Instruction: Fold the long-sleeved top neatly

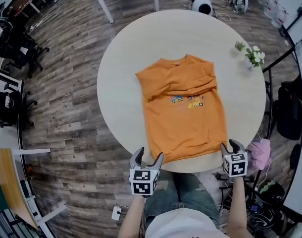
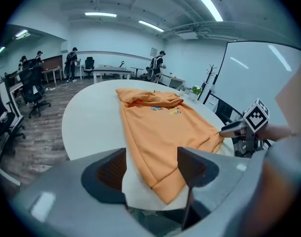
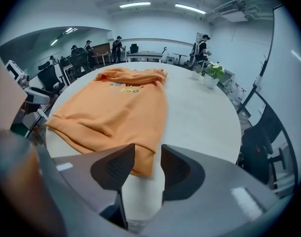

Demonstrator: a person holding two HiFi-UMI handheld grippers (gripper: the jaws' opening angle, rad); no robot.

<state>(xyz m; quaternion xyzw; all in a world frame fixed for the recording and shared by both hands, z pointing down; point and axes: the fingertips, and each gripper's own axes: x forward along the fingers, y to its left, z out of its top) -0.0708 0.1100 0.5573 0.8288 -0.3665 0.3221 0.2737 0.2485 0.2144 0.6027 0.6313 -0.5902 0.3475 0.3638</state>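
The orange long-sleeved top [image 1: 183, 105] lies flat on the round counter [image 1: 126, 68], collar at the far side, both sleeves folded in across the chest. The left gripper [image 1: 150, 155] sits at the top's near left hem corner, its fingers [image 2: 111, 169] spread wide with that corner between them, not pinched. The right gripper [image 1: 230, 145] is at the near right hem corner, its fingers [image 3: 113, 169] apart by a narrower gap. The hem corner shows in the gap, though possibly just beyond the tips. Far right of the top, a small white pot [image 1: 249, 63] holds a flowering plant [image 1: 254, 54].
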